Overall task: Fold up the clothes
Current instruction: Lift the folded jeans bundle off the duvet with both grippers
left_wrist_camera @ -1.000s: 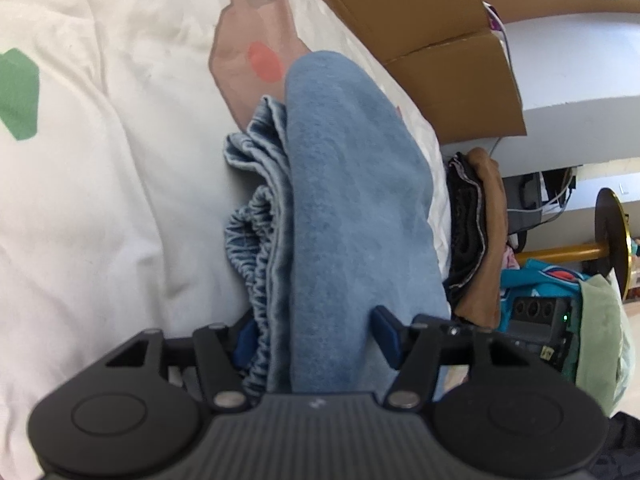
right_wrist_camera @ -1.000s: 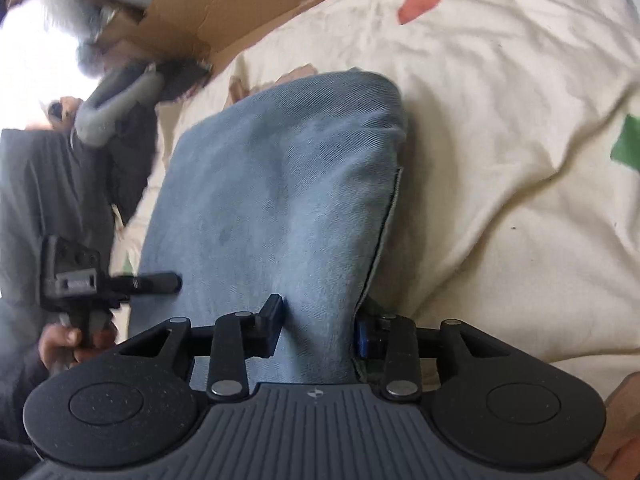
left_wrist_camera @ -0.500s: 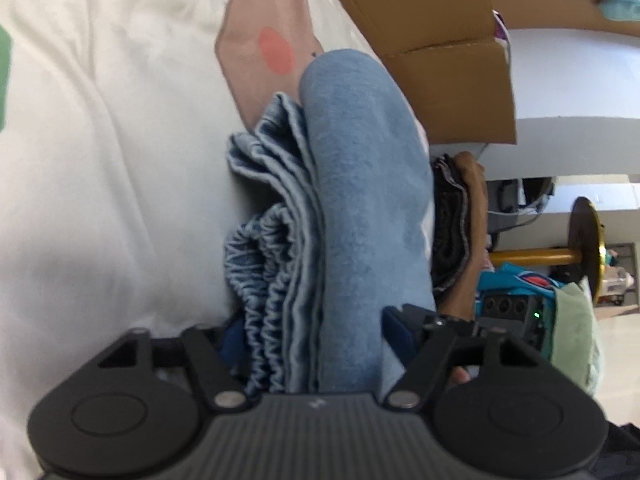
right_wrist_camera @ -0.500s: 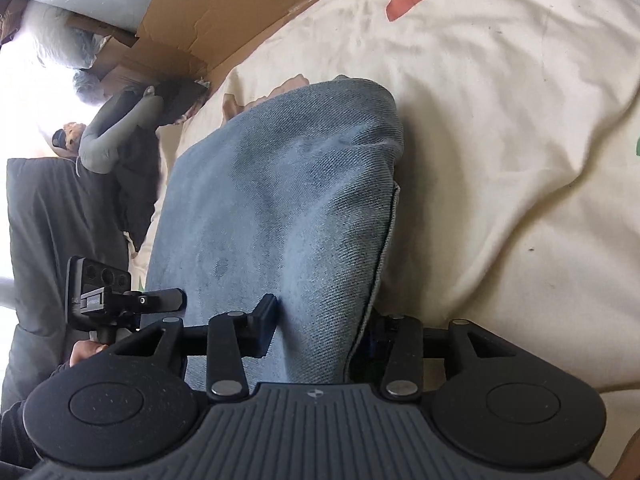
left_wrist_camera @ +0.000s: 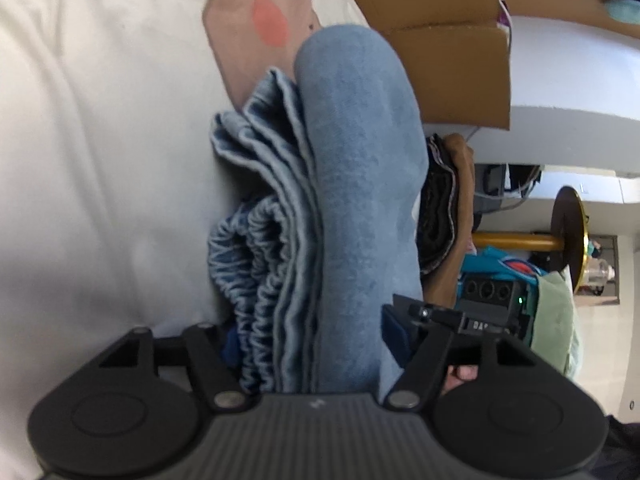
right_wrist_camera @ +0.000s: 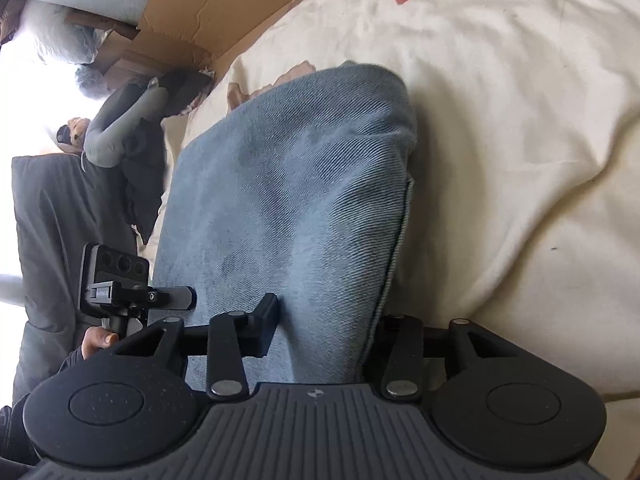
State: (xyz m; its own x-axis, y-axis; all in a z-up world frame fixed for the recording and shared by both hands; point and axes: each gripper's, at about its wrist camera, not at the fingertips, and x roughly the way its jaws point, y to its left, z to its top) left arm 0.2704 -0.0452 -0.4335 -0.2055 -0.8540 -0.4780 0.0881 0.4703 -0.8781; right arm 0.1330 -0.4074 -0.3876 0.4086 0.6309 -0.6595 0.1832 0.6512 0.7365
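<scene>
The cream bedcover (right_wrist_camera: 520, 128) with its coloured patches fills the scene, and cardboard boxes (left_wrist_camera: 440, 40) stand at the far edge of the bed. On this cover lies the folded blue denim garment (left_wrist_camera: 360, 168), a thick bundle with its gathered waistband (left_wrist_camera: 256, 280) showing on the left side in my left view. My left gripper (left_wrist_camera: 312, 340) has the near end of the bundle between its jaws, and they are opening; the right pad seems to stand just off the cloth. My right gripper (right_wrist_camera: 320, 320) has the other side of the same bundle between its jaws, which are also opening, though the cloth fills the gap.

I think the danger is now in the release. If I pull my hands back while a pad drags on the denim, the layers may slide apart and the fold may spring open. The soft cover could also let the bundle tip to one side.
</scene>
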